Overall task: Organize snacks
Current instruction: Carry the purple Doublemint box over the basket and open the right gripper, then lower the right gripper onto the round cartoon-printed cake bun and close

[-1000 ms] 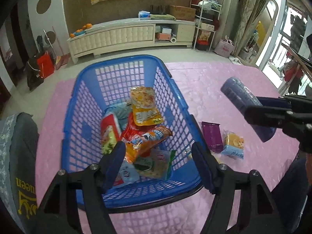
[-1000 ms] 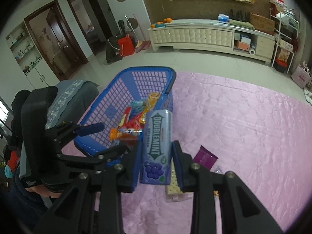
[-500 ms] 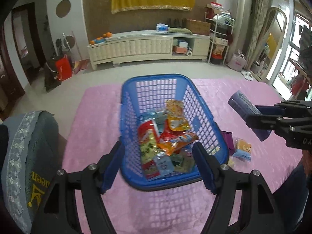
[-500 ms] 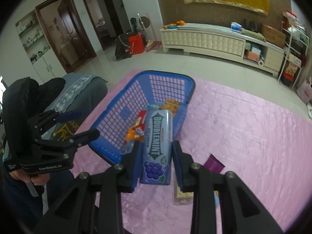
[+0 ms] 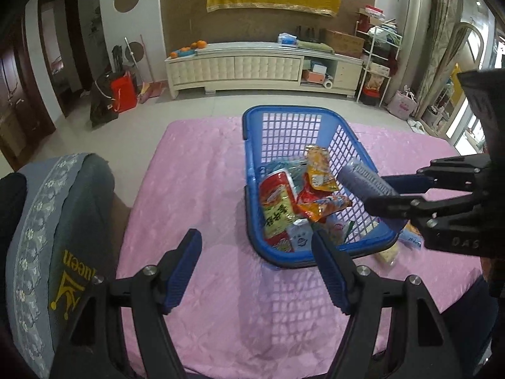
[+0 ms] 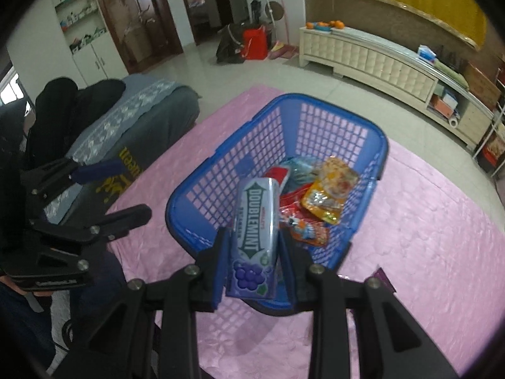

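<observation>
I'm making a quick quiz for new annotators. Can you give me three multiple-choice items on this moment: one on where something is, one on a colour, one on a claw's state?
1. Where is the purple Doublemint gum bottle?
A. Lying on the pink quilted cloth
B. Held over the near end of the basket
C. On the cabinet

2. What colour is the plastic lattice basket holding the snack packets?
A. Blue
B. Green
C. White

3. What state is the left claw in?
A. Shut on a packet
B. Shut on the basket rim
C. Open and holding nothing

Answers:
1 B: the right claw grips the bottle on both sides, above the basket's near rim.
2 A: its walls and rim are blue in both views.
3 C: its fingers stand wide apart with only pink cloth between them.
</observation>
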Available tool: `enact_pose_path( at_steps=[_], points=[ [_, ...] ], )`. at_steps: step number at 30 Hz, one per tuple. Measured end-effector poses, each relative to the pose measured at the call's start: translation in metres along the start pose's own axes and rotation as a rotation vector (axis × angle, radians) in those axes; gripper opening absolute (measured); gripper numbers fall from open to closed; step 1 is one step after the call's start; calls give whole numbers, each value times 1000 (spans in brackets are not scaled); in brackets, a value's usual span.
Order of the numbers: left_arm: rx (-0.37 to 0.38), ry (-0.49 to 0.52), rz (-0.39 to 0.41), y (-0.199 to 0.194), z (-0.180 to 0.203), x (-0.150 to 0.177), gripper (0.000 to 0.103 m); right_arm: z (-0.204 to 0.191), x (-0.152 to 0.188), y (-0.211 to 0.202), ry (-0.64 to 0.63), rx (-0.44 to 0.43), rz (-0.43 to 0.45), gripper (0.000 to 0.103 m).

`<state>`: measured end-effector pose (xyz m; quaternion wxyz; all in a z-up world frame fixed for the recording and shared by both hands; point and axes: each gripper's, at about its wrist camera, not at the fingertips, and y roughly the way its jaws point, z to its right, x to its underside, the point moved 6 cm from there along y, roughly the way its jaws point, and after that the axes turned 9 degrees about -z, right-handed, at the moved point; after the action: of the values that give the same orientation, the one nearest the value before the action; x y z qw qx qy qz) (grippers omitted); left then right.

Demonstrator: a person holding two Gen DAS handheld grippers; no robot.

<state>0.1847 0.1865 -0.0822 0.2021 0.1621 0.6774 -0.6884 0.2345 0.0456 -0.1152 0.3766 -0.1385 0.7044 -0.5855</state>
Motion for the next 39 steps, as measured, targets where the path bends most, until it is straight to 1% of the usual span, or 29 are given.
enact_pose_path(
  at_steps=[3, 7, 11, 15, 19, 23, 27, 29, 31, 33, 34, 35, 39],
  points=[
    [12, -19, 1, 1, -5, 1, 70, -3, 2, 8, -30, 27, -22, 36],
    [38, -46, -4, 7, -9, 4, 70, 2, 8, 17, -45, 99, -38, 36],
    [62, -60, -11, 13, -6, 5, 70, 12, 9, 22, -29, 97, -54, 36],
    [71, -46, -12, 16, 0, 5, 70, 14, 10, 23, -38, 106, -57, 36],
    [75, -39, -8, 15, 4, 6, 70, 15, 12, 28, -50, 134, -61, 36],
    [71, -36, -2, 12, 4, 6, 70, 14, 11, 31, -59, 130, -64, 36],
    [61, -40, -9, 12, 3, 8, 70, 15, 13, 30, -41, 108, -75, 36],
    [64, -44, -12, 11, 4, 9, 70, 16, 14, 25, -33, 105, -65, 37],
    [65, -46, -12, 9, 6, 11, 70, 17, 16, 21, -23, 101, -57, 43],
    [69, -44, -9, 6, 8, 12, 70, 18, 19, 11, -9, 94, -36, 58],
    [72, -41, -8, 5, 11, 12, 70, 19, 20, 7, -6, 90, -27, 61],
    [71, -38, -7, 3, 14, 13, 70, 20, 22, 1, -2, 86, -14, 63],
    [65, -18, -7, -2, 29, 15, 70, 27, 34, -20, 22, 86, 19, 64]
  ],
)
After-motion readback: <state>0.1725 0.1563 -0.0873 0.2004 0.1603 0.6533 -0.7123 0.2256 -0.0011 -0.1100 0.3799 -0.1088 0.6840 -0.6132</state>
